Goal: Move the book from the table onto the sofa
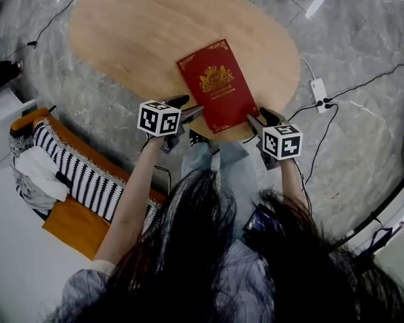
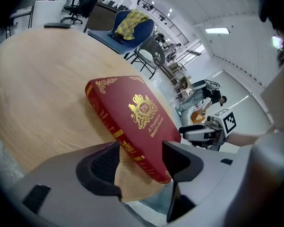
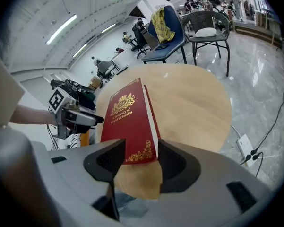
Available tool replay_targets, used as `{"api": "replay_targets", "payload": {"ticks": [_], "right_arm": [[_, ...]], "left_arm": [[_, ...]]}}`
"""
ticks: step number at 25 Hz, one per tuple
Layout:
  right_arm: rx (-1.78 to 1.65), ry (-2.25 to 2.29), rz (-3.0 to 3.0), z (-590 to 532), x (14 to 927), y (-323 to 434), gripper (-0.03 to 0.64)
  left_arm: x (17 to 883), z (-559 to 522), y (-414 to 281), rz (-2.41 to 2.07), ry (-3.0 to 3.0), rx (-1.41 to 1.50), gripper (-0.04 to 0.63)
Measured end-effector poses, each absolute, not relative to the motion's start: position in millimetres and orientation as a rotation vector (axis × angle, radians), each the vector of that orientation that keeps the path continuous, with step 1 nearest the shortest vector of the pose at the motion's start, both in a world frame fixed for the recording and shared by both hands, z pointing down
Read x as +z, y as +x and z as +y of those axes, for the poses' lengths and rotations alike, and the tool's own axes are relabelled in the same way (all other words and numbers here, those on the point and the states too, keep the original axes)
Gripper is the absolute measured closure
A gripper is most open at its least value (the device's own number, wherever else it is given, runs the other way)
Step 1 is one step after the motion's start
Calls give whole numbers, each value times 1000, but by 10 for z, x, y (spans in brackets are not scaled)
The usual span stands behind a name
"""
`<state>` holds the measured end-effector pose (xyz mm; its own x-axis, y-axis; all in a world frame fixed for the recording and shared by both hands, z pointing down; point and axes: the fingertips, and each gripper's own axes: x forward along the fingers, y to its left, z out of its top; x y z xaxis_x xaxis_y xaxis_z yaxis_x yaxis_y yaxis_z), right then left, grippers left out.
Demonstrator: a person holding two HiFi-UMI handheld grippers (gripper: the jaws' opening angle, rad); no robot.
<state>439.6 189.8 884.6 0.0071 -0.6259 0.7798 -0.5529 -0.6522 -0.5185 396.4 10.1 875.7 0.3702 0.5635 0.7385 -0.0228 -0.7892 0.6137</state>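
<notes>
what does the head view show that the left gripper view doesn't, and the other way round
Only the head view: a striped cloth on an orange seat beside the wooden table, a power strip on the floor, the person's dark hair. Only the left gripper view: the gold-lettered spine of the red book, and a blue chair with a yellow cloth on it. Both: the book lying on the table, with the right hand-held gripper at its corner.

Head view looks steeply down on the table [image 1: 134,39], each gripper view sits low and close, all three share the red book [image 1: 217,86].
</notes>
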Motion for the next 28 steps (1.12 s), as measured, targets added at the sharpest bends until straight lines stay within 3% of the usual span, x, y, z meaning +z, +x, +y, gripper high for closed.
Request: {"api": "replay_targets", "payload": {"ticks": [6,12,28], "right_arm": [[-1749,-2181,1264,1769,9046,4496,400],[-1780,-2197,1342,1613,9100,4444,400],[-1779,-2214,1355,1633,9054,4391,403]], "left_arm": [[9054,231,3889,430,1966,1439,291],[9080,312,3997,355,1897,1331,291],[9158,451,3896,361,1845,1431,293]]}}
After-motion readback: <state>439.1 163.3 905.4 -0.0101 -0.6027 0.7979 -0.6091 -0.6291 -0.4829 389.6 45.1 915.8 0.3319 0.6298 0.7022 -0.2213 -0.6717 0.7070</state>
